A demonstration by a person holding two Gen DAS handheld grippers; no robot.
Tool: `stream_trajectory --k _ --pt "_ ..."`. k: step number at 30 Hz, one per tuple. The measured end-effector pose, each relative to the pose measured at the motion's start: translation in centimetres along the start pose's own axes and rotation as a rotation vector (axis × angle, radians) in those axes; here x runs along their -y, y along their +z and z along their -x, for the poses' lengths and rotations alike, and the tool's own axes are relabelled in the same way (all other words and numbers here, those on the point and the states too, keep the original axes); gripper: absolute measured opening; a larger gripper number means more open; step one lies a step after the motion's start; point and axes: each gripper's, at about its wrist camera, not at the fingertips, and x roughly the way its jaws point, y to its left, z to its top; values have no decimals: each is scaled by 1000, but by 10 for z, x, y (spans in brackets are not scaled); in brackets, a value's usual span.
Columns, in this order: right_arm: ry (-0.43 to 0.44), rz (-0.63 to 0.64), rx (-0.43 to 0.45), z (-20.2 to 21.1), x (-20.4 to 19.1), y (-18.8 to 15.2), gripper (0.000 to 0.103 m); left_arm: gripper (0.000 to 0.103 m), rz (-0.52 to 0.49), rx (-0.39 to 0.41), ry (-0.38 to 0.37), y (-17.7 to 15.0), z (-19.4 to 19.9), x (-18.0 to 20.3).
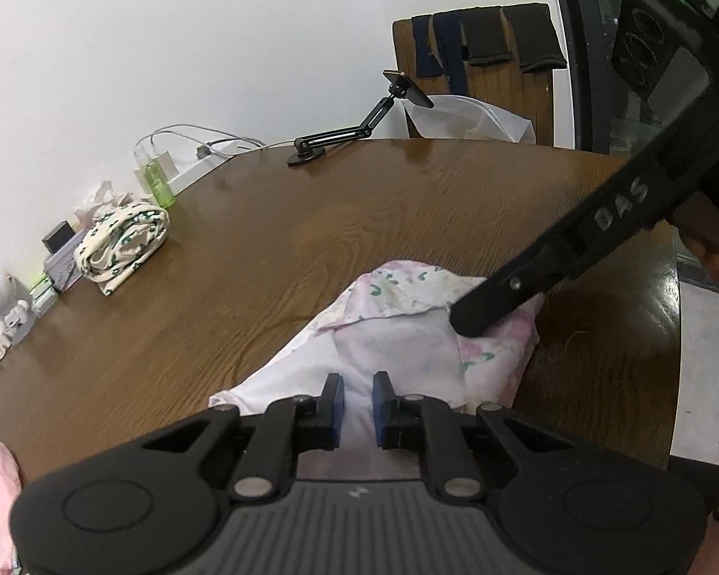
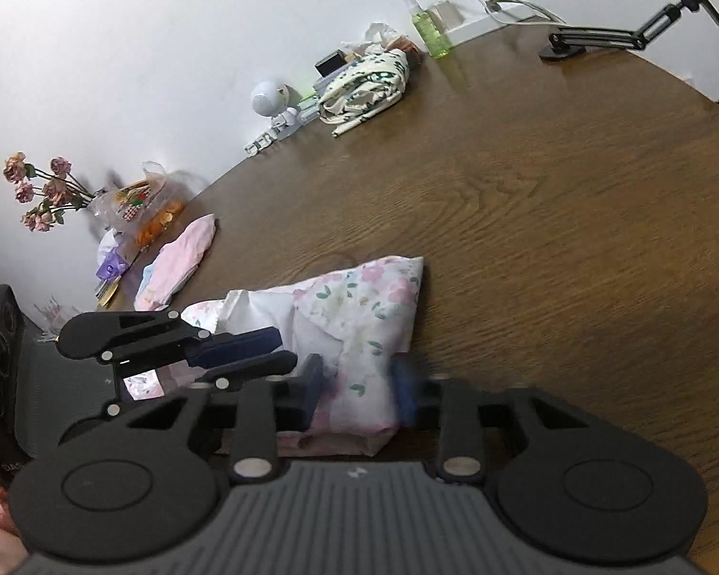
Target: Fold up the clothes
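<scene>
Near the table (image 2: pixel 575 249) edge, both claws straddle the floral garment (image 2: pixel 359 306), parted.

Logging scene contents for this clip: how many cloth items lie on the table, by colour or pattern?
Pink floral garment, under both hand-held grippers: 1
Cream garment with green print, bundled near the wall: 1
Plain pink cloth, by the flowers: 1
Total: 3

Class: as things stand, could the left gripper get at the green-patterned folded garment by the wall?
Probably yes. The left gripper is open over the pink floral garment, and only bare table lies between it and the green-patterned garment.
</scene>
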Motion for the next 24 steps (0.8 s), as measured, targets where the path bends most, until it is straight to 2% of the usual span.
stream_trajectory --k 4,7,10,14,18,22,24 --pt "-18 7 39 14 5 7 9 14 -2 10 -22 9 -2 4" --pt "-83 68 64 29 0 17 8 20 -22 58 -24 18 9 6" --pt "-167 156 79 44 -7 27 8 20 -33 75 -37 21 15 2" --pt "-286 298 91 57 -22 35 7 12 -25 72 -65 23 7 1" --pt "-289 427 120 62 -52 36 7 7 -15 69 -93 26 -3 0" --pt "-253 532 136 60 -87 36 7 11 -5 67 -121 29 -14 0" --pt "-259 590 125 54 -103 35 7 20 3 65 -128 26 -13 -2"
